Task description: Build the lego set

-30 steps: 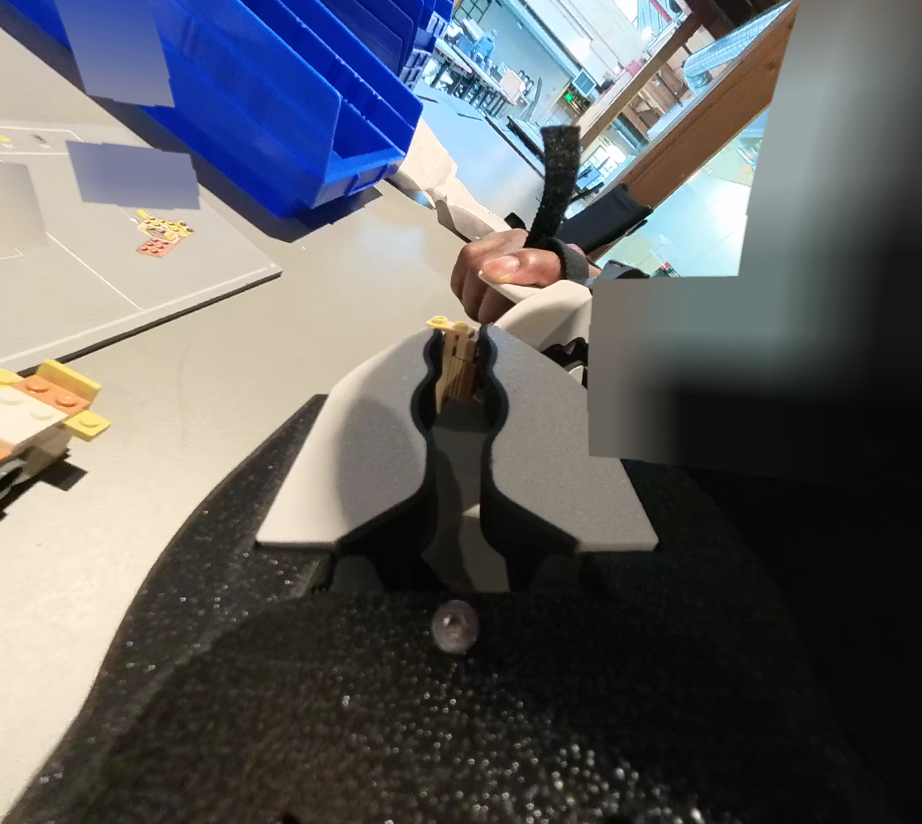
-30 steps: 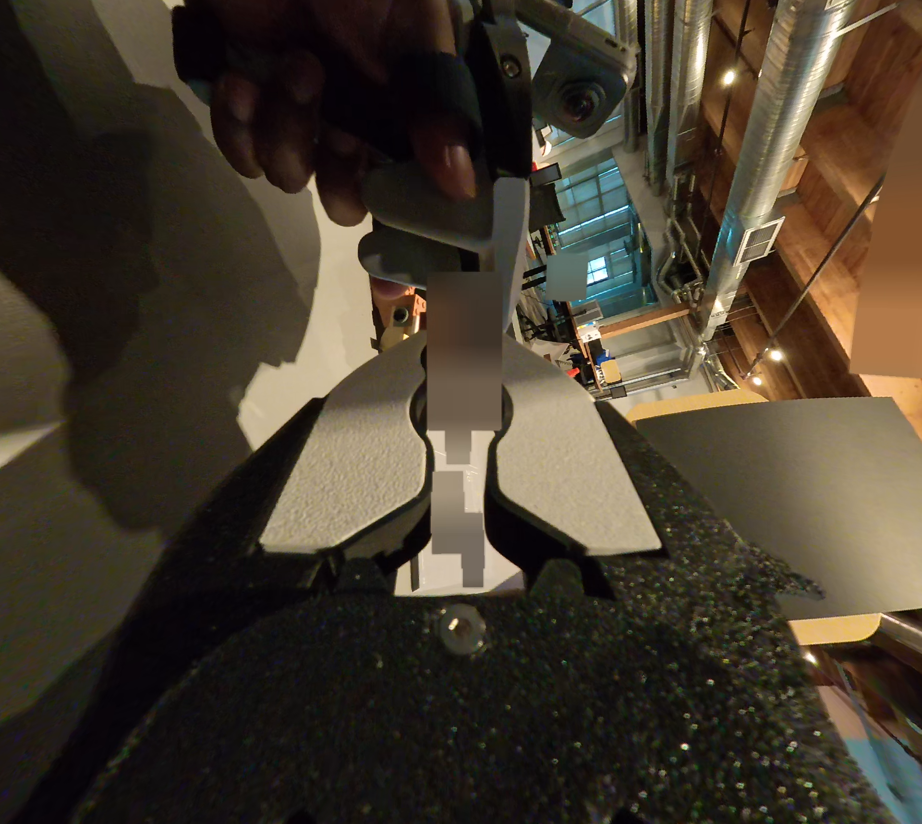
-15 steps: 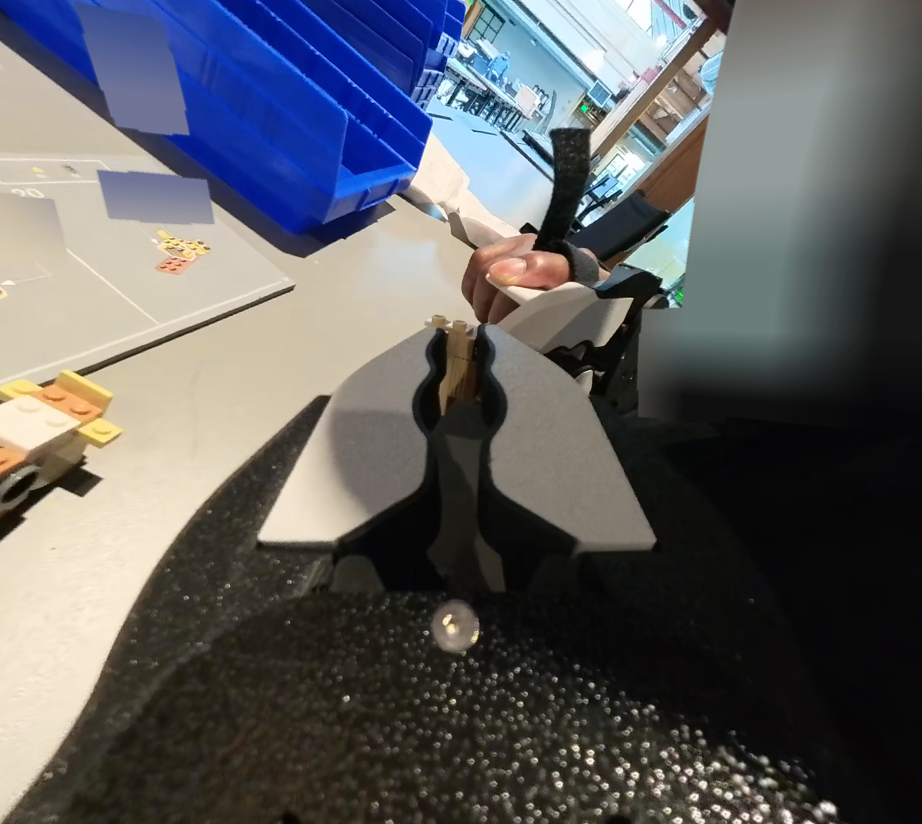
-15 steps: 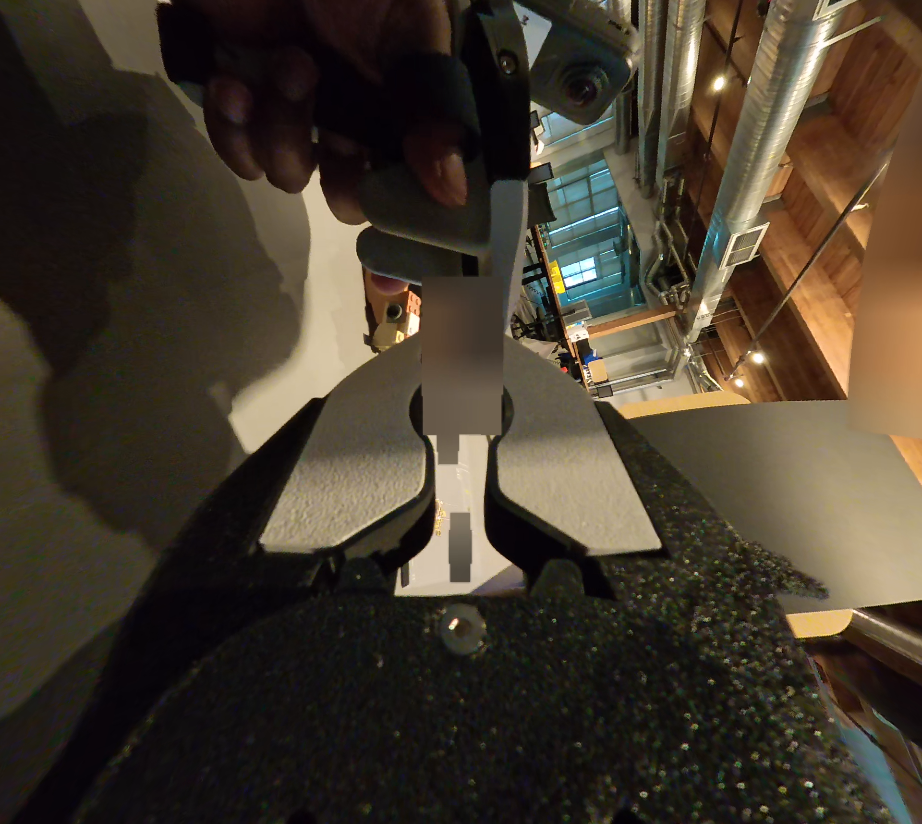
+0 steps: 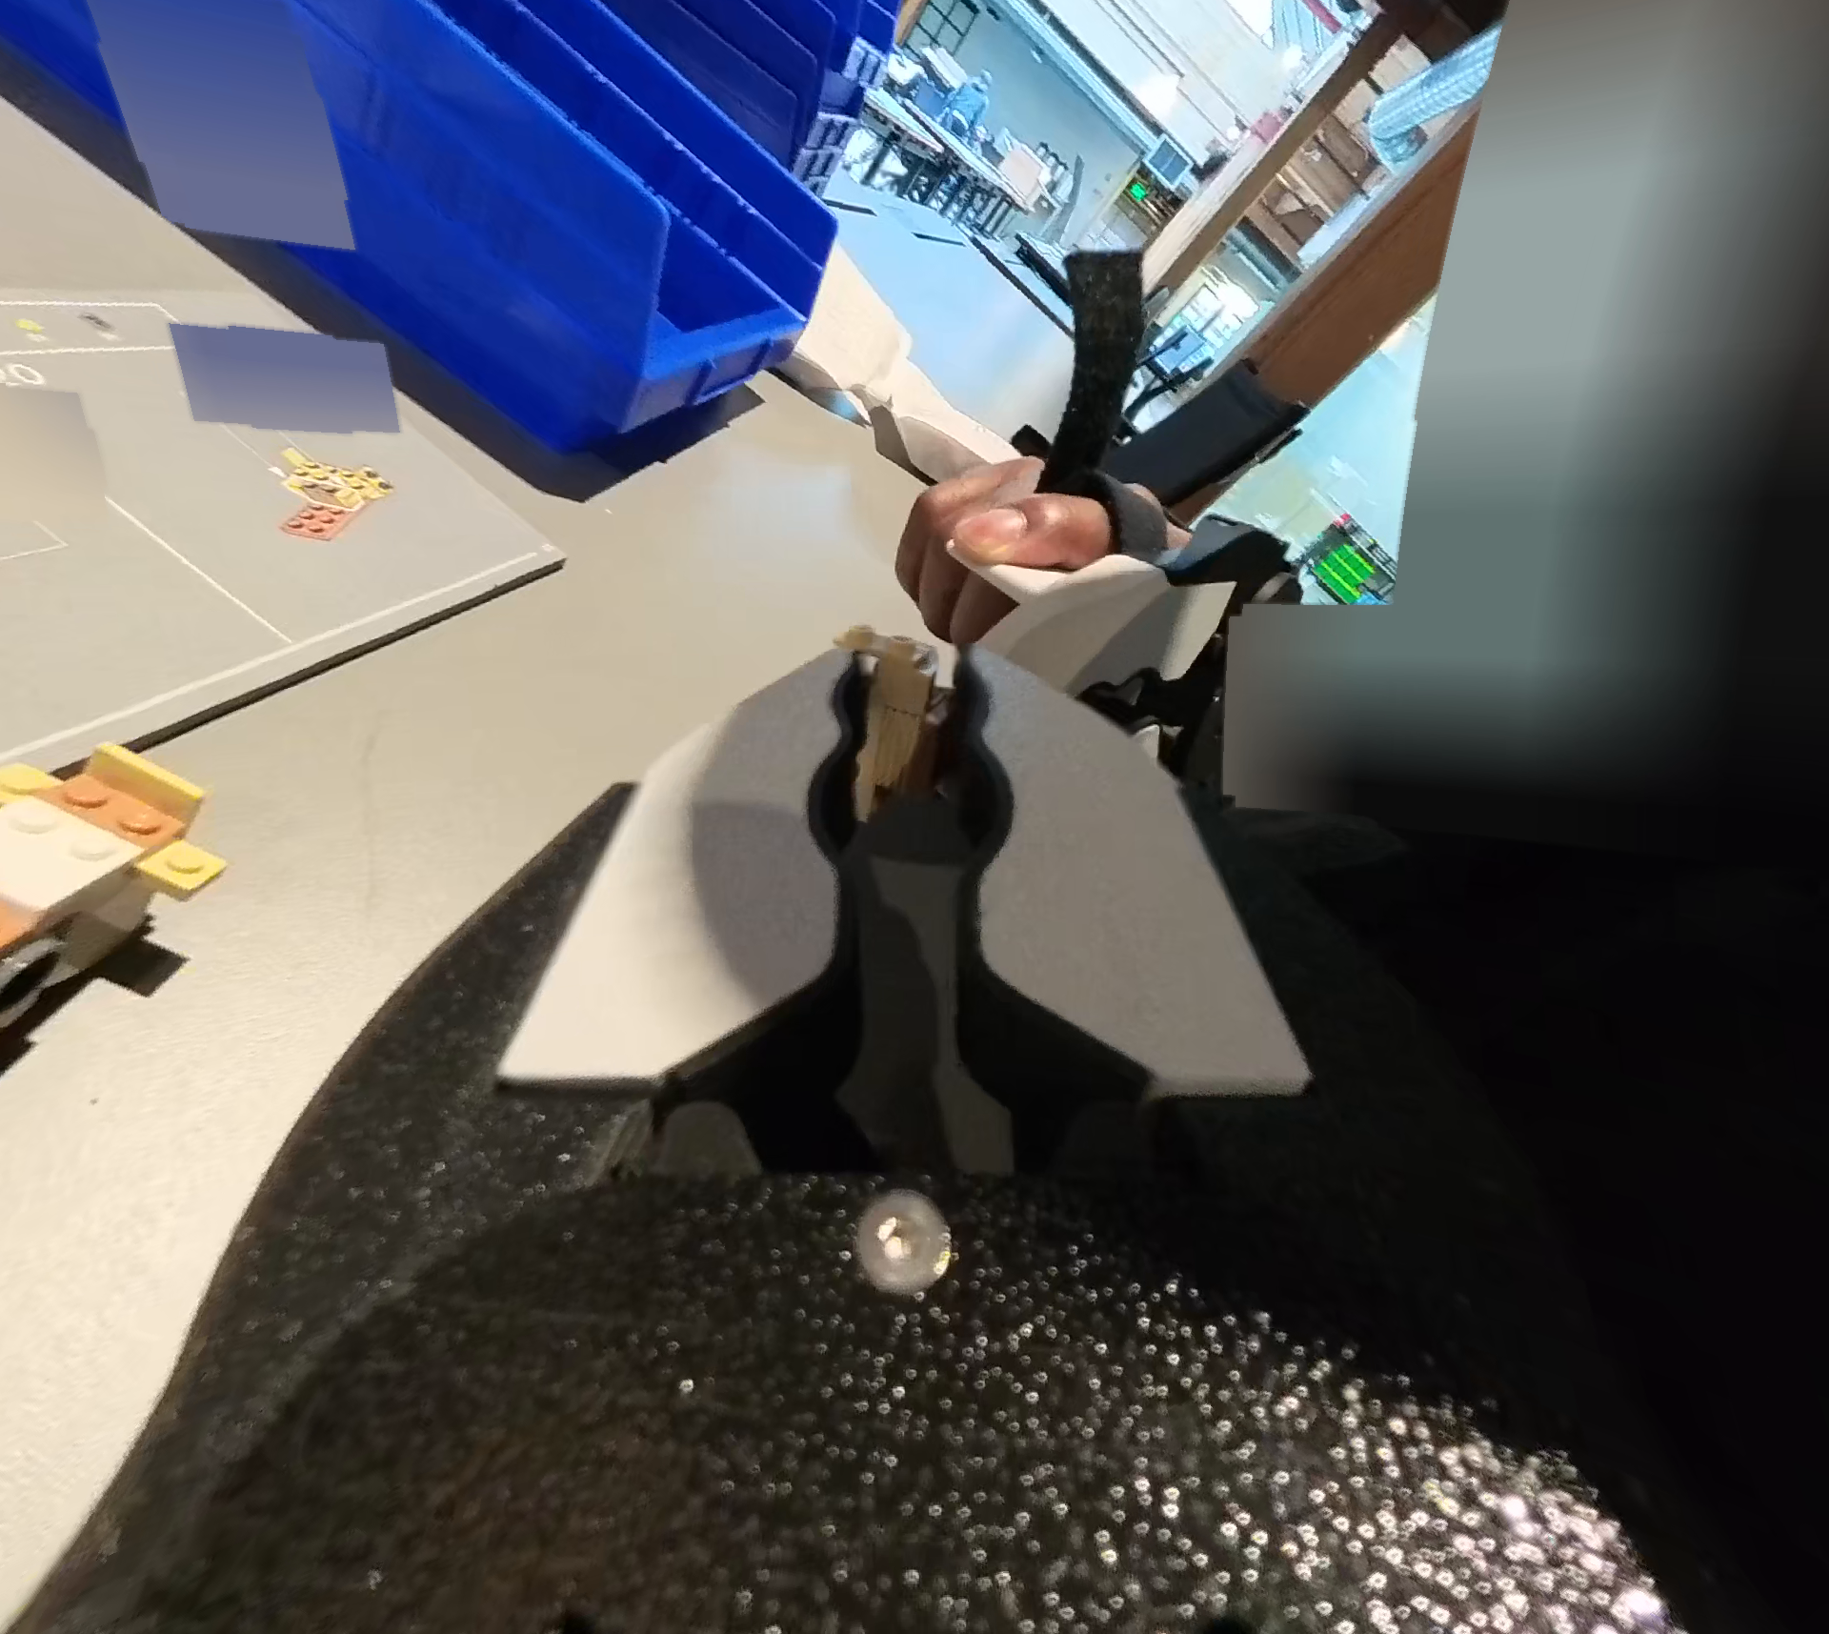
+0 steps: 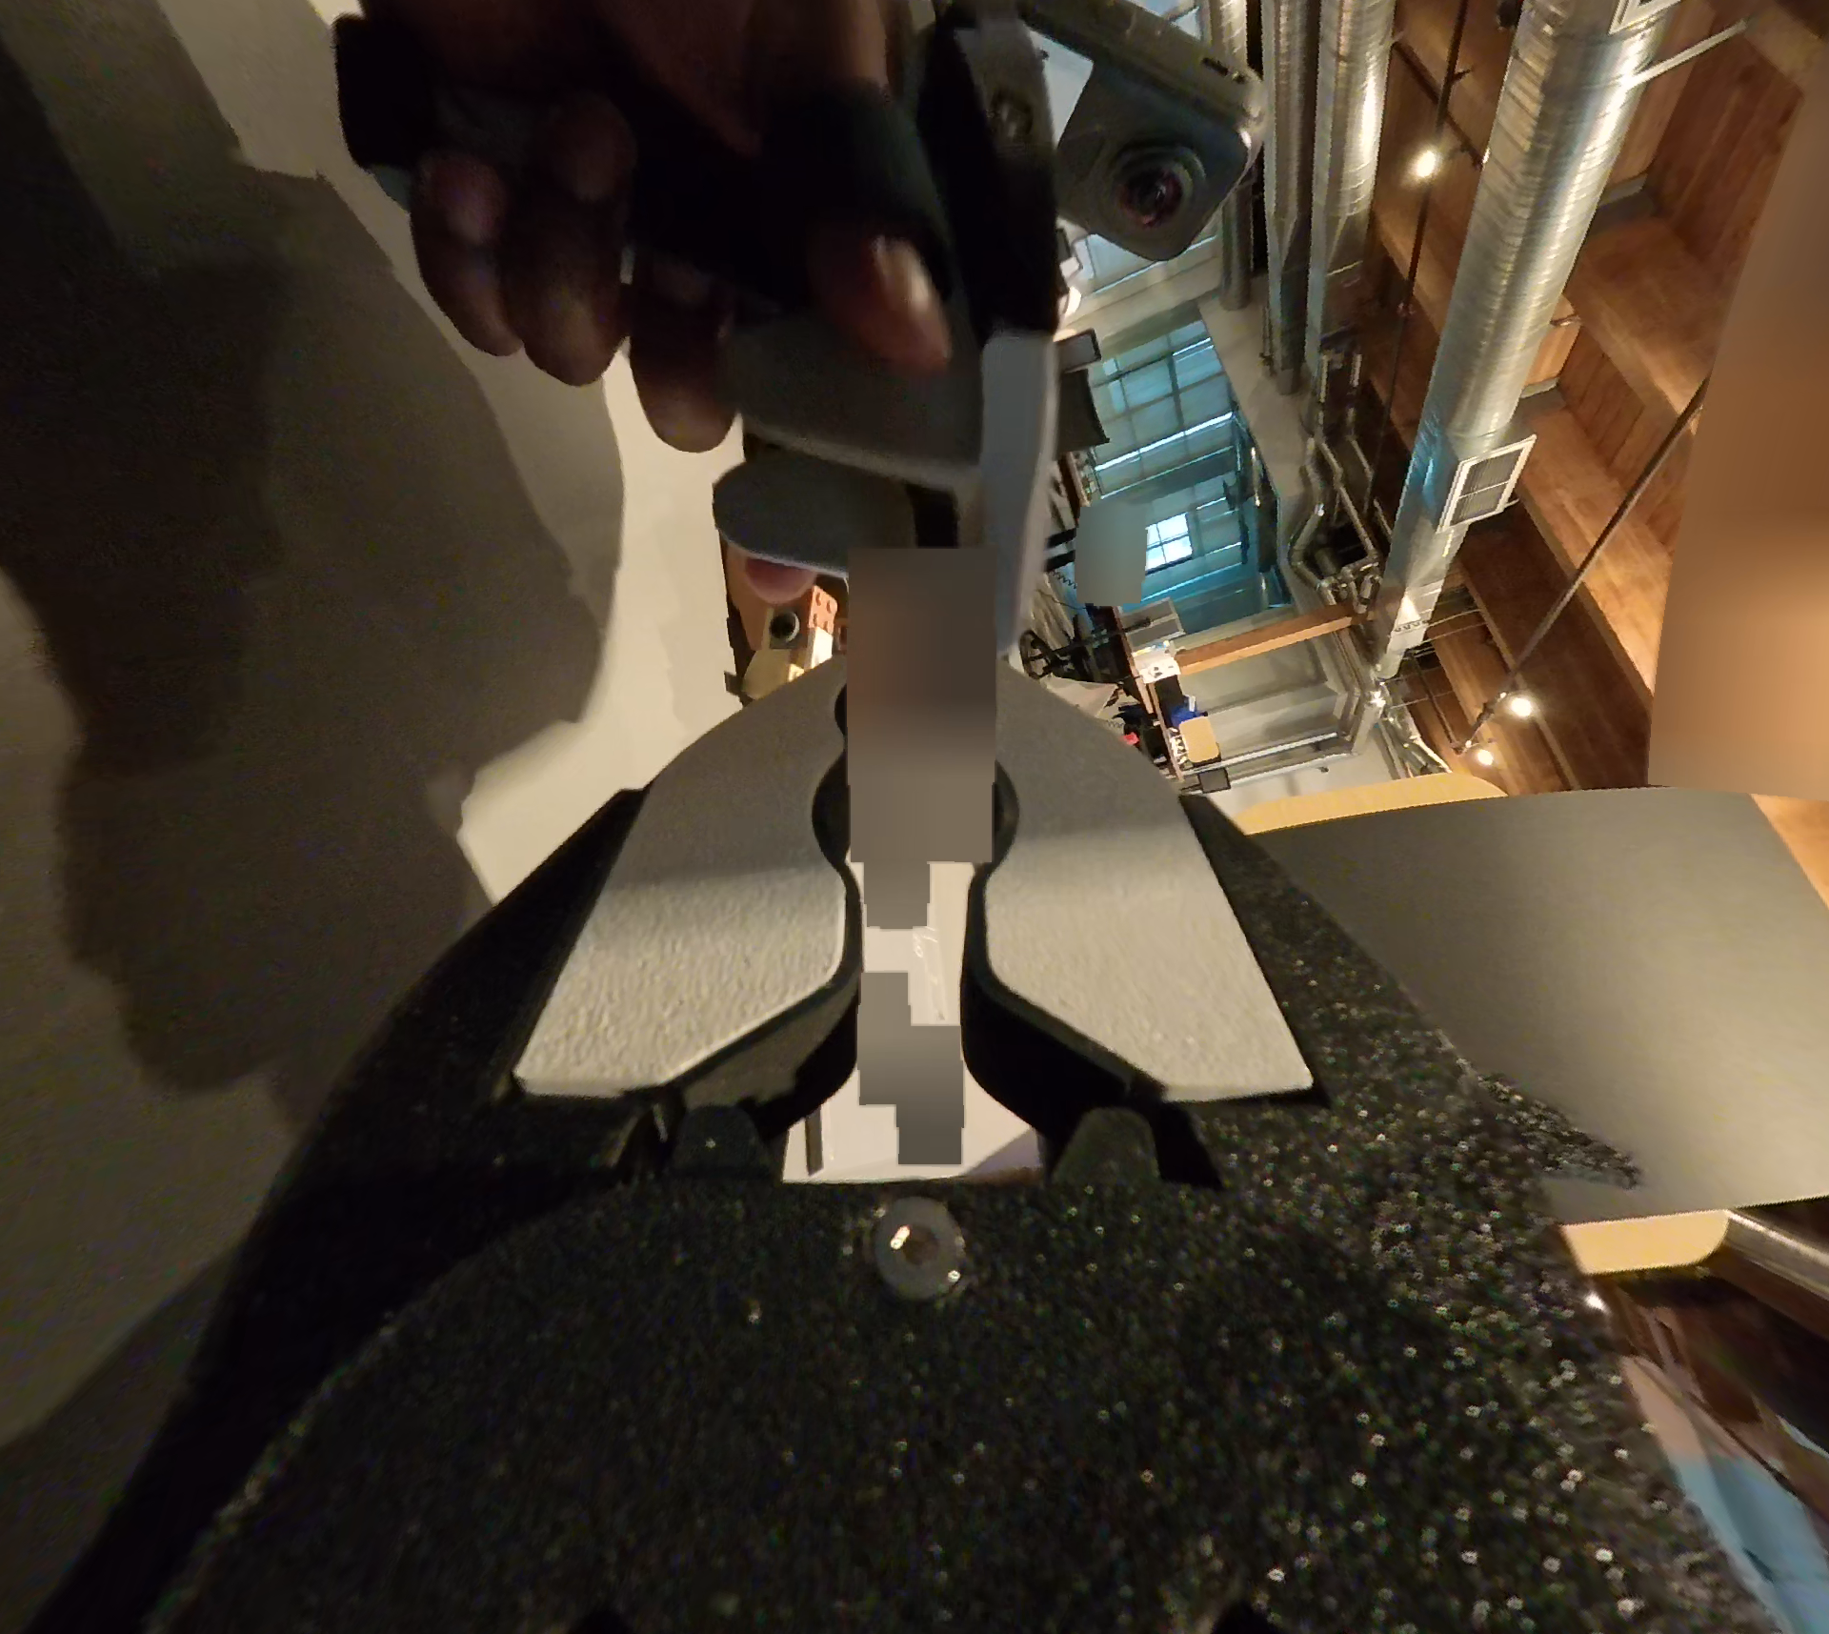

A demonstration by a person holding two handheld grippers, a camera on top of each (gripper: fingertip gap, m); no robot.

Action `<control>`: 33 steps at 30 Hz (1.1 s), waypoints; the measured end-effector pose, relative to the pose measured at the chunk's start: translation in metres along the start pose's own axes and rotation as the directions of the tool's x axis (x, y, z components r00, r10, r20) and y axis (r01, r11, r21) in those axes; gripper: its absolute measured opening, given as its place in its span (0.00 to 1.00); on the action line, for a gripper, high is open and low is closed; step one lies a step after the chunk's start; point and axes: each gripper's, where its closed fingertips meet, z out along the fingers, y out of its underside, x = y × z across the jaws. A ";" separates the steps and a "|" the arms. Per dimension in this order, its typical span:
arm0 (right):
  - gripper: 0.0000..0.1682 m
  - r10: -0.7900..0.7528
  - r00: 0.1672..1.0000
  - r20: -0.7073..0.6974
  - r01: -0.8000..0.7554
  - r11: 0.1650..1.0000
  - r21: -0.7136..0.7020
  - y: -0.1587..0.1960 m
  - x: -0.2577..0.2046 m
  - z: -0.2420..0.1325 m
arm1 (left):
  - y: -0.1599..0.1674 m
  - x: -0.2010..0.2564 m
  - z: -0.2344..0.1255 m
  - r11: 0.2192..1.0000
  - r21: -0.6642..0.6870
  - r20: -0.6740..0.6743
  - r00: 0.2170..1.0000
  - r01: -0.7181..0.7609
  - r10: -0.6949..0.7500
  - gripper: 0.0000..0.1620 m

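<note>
Grey tabletop (image 5: 614, 597) fills the left wrist view, with a row of blue storage bins (image 5: 515, 131) at its far side and an open workshop hall beyond; a grey instruction sheet (image 5: 148, 517) lies flat beside the bins, and a partly built lego model (image 5: 89, 844) of white, orange and yellow pieces sits near the left edge; the left gripper (image 5: 906, 725) is clenched on a small tan and brown lego piece (image 5: 896, 735), held above the tabletop, well apart from the model; the right gripper (image 6: 920, 755) points toward it, but a blurred patch covers its tips, so whether it grips anything cannot be told; judging from this, the pieces are being joined in mid-air; line studs up squarely, press straight, and keep the left grip firm.
</note>
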 end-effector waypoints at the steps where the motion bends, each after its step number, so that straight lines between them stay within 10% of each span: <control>1: 0.10 0.003 1.000 0.000 -0.003 1.000 0.002 0.000 0.000 0.000 | 0.000 0.000 0.000 1.000 -0.001 0.001 1.000 0.003 -0.003 0.16; 33: 0.10 0.019 1.000 0.016 -0.020 1.000 0.012 -0.002 -0.006 -0.002 | 0.003 -0.002 -0.007 0.998 0.002 -0.055 0.997 0.056 -0.056 0.07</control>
